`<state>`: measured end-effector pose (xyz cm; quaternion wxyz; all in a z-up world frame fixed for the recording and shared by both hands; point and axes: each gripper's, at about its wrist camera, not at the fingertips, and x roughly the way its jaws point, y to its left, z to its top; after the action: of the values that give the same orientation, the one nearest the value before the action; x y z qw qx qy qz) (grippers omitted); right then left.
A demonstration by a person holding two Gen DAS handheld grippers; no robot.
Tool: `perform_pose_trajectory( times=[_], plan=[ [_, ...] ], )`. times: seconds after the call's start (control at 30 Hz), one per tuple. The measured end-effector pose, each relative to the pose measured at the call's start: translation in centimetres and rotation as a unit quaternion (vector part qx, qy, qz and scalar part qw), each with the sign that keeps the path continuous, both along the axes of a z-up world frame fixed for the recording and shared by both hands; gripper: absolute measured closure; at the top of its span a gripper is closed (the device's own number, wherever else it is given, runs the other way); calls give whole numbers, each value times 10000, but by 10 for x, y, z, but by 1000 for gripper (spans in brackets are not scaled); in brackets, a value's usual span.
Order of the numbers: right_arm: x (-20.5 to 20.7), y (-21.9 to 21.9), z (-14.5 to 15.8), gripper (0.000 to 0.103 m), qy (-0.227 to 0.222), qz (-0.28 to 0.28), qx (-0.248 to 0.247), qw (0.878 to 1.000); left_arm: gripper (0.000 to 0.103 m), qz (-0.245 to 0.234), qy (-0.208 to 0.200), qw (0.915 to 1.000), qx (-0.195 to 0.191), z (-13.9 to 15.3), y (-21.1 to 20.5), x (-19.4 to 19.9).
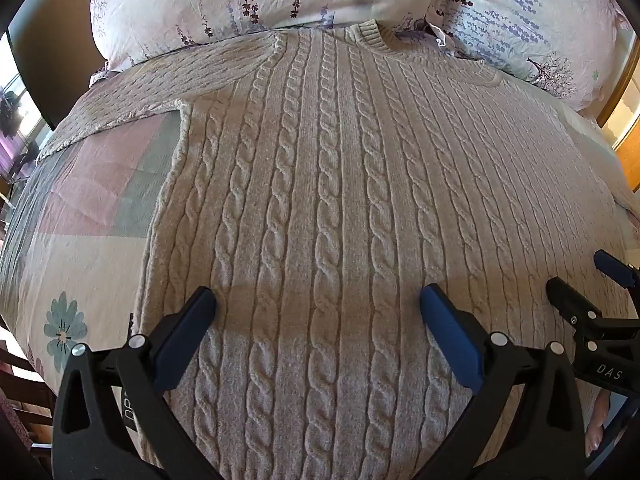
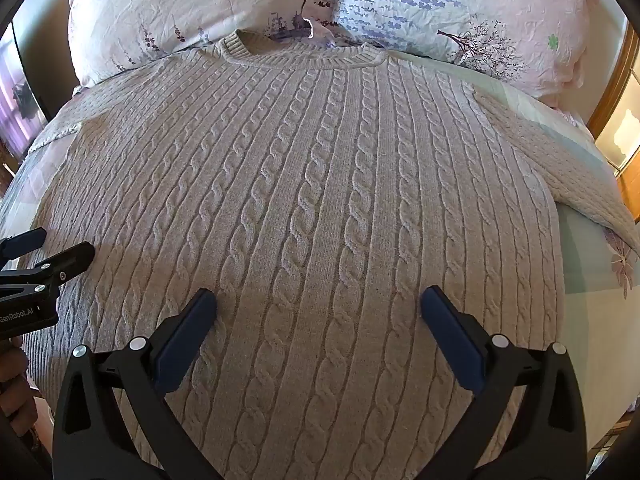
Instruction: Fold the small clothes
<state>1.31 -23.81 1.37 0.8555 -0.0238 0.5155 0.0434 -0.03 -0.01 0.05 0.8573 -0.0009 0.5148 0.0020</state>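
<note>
Bed (image 1: 80,216), patchwork floral cover; cable-knit sweater (image 1: 320,208) spread flat; two floral pillows (image 2: 440,4) at head.

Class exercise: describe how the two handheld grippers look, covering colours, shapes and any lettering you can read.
The left gripper and right gripper are alike: black plastic frames with triangular cut-outs, silver rivets, and flat dark-blue finger pads. White lettering reads "GenRobot.AI" on the left one's body and "DAS" on the right's.

I'm in a home bedroom: a made bed with a patchwork floral bedspread (image 1: 80,220) fills my view, and two lavender-print pillows (image 2: 180,8) sit across the top.
</note>
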Motion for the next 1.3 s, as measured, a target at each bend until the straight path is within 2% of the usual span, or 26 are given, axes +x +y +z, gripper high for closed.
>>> perform_pose_trajectory(
  times=[0.8, 1.07, 1.17, 1.23, 1.3],
  plan=[
    [0, -1, -2, 1, 31, 27, -11, 10000, 2, -44, 82, 10000, 2, 0, -1, 3],
    [-8, 0, -2, 1, -322, 142, 56, 9994, 2, -150, 146, 9998, 23, 1, -1, 3],
    [-7, -1, -2, 1, -269, 210, 60, 9994, 2, -216, 185, 9996, 26, 1, 0, 5],
    [-4, -2, -1, 1, -210, 277, 76, 9994, 2, -234, 170, 9996, 22, 1, 0, 5],
    [-3, -12, 4, 1, -243, 234, 230, 9992, 2, -236, -20, 9997, -6, 1, 1, 0]
  ],
)
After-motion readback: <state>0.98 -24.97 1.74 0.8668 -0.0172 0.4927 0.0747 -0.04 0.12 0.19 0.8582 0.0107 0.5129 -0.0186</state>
